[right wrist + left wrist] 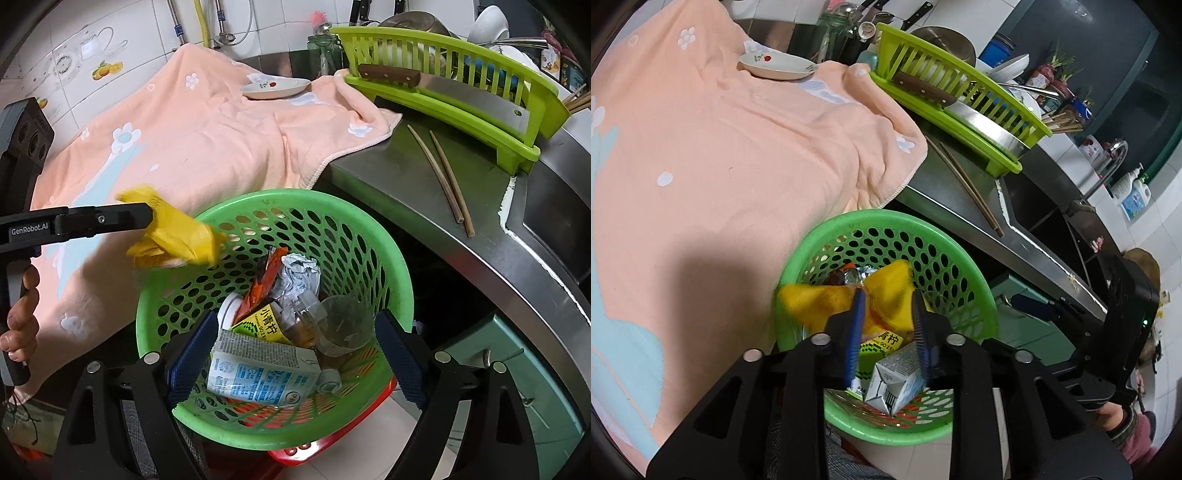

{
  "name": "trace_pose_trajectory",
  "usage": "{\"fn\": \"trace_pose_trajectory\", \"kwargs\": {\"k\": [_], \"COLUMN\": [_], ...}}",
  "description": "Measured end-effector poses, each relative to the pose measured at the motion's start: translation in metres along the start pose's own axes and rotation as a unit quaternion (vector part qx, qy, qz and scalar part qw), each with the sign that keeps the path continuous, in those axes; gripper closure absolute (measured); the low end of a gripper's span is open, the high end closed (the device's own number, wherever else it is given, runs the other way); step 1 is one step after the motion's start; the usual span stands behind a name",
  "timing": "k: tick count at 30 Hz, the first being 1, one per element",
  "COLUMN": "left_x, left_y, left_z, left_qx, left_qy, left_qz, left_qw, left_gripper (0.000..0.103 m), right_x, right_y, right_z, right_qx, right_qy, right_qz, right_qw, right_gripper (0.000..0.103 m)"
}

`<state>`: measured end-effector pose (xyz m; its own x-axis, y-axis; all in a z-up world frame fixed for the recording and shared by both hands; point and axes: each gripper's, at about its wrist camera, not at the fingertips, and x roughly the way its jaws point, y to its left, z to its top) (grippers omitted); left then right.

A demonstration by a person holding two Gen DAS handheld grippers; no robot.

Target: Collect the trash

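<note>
A green perforated basket point(332, 210) holds trash: a milk carton point(258, 373), a clear plastic cup point(345, 326), crumpled foil point(299, 269) and an orange wrapper point(264, 284). The basket also shows in the left wrist view point(956, 266). My left gripper point(888, 299) hangs over the basket's left rim with a blurred yellow wrapper point(886, 295) between and just beyond its fingers; from the right wrist view the wrapper point(173, 230) sits at the fingertips. The jaws stand partly apart. My right gripper point(295, 343) is open and empty, its fingers wide over the basket's near side.
A peach towel point(192, 136) covers the counter, with a small plate point(275, 88) on it. A green dish rack point(461, 92) holds a cleaver point(443, 86). Two chopsticks point(443, 177) lie on the steel counter. The sink point(1045, 206) lies to the right.
</note>
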<state>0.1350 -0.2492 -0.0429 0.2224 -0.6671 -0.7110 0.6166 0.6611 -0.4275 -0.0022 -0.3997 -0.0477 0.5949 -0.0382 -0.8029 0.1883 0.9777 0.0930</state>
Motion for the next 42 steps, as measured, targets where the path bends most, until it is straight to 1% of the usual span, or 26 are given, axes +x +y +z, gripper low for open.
{"fn": "trace_pose_trajectory", "kwargs": {"k": [4,6,7,9,12,14,15,17,20,23,25,31,38,42], "left_x": [0.000,-0.001,-0.002,-0.004,-0.010,-0.015,-0.017,-0.023,-0.034,-0.044,-0.051,-0.071,-0.085,-0.091], "left_y": [0.001,0.002,0.004,0.005,0.009,0.012,0.012,0.014,0.016,0.020,0.023,0.029,0.036,0.042], "left_z": [-0.001,-0.001,-0.001,-0.002,-0.004,-0.005,-0.005,-0.006,-0.009,-0.009,-0.010,-0.012,-0.014,-0.018], "left_qx": [-0.002,-0.003,-0.004,-0.004,-0.002,-0.001,0.000,0.005,0.016,0.016,0.014,0.015,0.007,0.002], "left_qy": [-0.002,-0.002,-0.004,-0.009,-0.016,-0.021,-0.023,-0.033,-0.050,-0.063,-0.073,-0.096,-0.109,-0.113], "left_qz": [0.003,0.004,0.004,0.010,0.025,0.034,0.038,0.054,0.086,0.106,0.116,0.144,0.165,0.176], "left_qw": [1.0000,1.0000,1.0000,0.9999,0.9996,0.9992,0.9990,0.9980,0.9949,0.9922,0.9906,0.9847,0.9802,0.9780], "left_gripper": [0.063,0.059,0.055,0.051,0.043,0.041,0.038,0.033,0.027,0.021,0.017,0.009,0.006,0.006], "right_x": [-0.001,0.000,0.000,-0.001,-0.001,-0.001,-0.002,-0.001,-0.002,-0.003,-0.003,-0.004,-0.005,-0.007], "right_y": [0.002,0.002,0.002,0.004,0.009,0.012,0.014,0.017,0.023,0.029,0.032,0.042,0.050,0.056], "right_z": [0.000,0.000,0.000,0.000,-0.001,-0.001,0.000,0.001,0.002,0.004,0.005,0.009,0.011,0.013], "right_qx": [0.000,0.000,0.000,0.000,-0.001,-0.003,-0.004,-0.008,-0.012,-0.015,-0.018,-0.017,-0.009,-0.013], "right_qy": [0.000,0.000,0.000,0.000,0.000,-0.001,-0.001,-0.001,-0.003,-0.005,-0.006,-0.011,-0.013,-0.016], "right_qz": [0.000,0.001,0.001,0.002,0.005,0.006,0.006,0.005,0.008,0.008,0.005,0.011,0.021,0.017], "right_qw": [1.000,1.000,1.000,1.000,1.000,1.000,1.000,1.000,1.000,1.000,1.000,1.000,1.000,1.000], "right_gripper": [0.019,0.019,0.019,0.019,0.019,0.018,0.018,0.018,0.017,0.017,0.015,0.014,0.013,0.013]}}
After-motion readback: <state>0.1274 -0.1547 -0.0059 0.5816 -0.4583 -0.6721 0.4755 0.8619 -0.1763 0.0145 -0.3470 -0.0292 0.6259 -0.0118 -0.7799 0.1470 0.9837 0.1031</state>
